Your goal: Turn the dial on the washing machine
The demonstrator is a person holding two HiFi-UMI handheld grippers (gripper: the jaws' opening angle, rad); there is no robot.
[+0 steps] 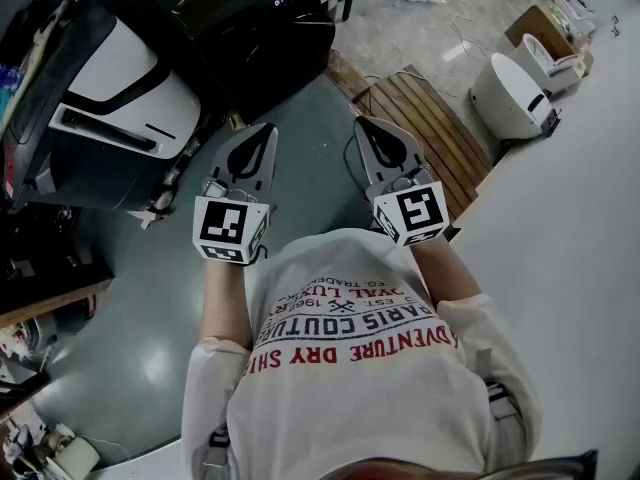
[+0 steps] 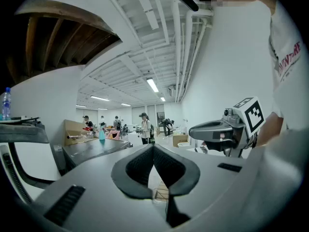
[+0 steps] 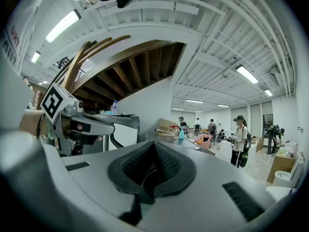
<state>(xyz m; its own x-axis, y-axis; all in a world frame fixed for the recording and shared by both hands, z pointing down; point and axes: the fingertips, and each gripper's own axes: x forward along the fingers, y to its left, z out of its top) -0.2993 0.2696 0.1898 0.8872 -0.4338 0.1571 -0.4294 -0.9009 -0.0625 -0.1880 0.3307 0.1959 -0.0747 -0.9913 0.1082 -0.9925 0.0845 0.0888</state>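
White-and-black appliance [image 1: 110, 98] at ten o'clock, likely the washing machine, shows no discernible dial; your left gripper [image 1: 262, 140] and right gripper [image 1: 368, 134] hover well apart from it, jaws together and empty, so the task is not begun.

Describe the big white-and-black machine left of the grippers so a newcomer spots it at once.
In the head view, follow the green floor to its left edge, past the left gripper. The machine stands there: curved white panels in a black frame. The cabinet beside it is all black.
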